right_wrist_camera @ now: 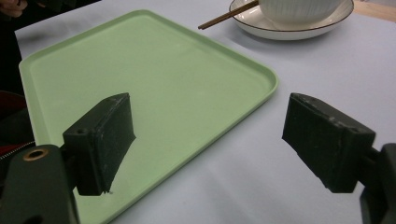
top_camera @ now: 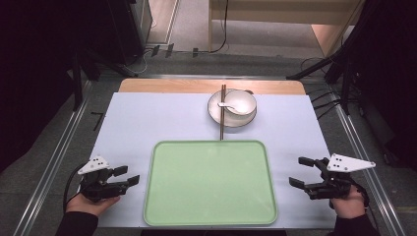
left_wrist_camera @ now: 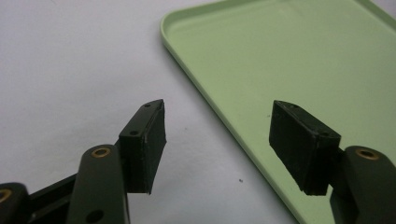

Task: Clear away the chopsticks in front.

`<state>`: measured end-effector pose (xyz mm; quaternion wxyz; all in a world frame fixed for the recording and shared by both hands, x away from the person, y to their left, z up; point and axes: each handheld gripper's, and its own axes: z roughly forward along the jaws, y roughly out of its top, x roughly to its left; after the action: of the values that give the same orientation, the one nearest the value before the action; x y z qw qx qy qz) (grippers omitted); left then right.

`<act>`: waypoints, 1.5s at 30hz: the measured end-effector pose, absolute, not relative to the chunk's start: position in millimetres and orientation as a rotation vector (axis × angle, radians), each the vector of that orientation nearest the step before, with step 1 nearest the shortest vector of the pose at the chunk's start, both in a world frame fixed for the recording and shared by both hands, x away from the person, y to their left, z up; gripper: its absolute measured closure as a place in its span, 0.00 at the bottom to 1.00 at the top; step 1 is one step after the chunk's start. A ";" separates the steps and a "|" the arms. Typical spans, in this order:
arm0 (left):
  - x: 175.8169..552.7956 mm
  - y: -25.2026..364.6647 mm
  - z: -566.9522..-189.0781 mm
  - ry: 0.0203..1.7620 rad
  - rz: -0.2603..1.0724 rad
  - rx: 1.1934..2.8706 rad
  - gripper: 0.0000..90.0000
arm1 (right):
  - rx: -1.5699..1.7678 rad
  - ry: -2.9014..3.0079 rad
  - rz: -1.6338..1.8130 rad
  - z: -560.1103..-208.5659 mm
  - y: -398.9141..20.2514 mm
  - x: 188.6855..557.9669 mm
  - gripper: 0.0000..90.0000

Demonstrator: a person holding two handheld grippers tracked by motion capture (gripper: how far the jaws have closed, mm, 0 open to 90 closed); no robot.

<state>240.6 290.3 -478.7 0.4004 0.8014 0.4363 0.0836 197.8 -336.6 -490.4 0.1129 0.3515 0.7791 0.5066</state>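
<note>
Flanking the empty green tray (top_camera: 210, 183) on the table (top_camera: 147, 118), left gripper (top_camera: 127, 176) and right gripper (top_camera: 298, 172) both hover with jaws released, gripping nothing; bowl (top_camera: 236, 105) with spoon (top_camera: 231, 106) and chopsticks (top_camera: 222, 112) sits beyond the tray's far edge.

matt green plastic tray (top_camera: 210, 183); glossy white ceramic bowl (top_camera: 232, 105); dark wood chopsticks (top_camera: 222, 112).

The wide pale-green plastic tray (top_camera: 210, 183) lies bare between both hands, open to either side. Beyond its far rim, a white ceramic bowl (top_camera: 232, 107) and dark wooden chopsticks (top_camera: 222, 113) block the middle.
</note>
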 end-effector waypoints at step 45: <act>284.8 260.8 -464.7 1.226 0.138 2.030 0.37 | 1.009 2.312 1.484 -491.4 -331.5 197.9 0.18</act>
<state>284.8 260.8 -464.7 0.3735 0.7926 0.4788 0.0537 197.9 -331.5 -491.4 0.1074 0.3429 0.7854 0.5040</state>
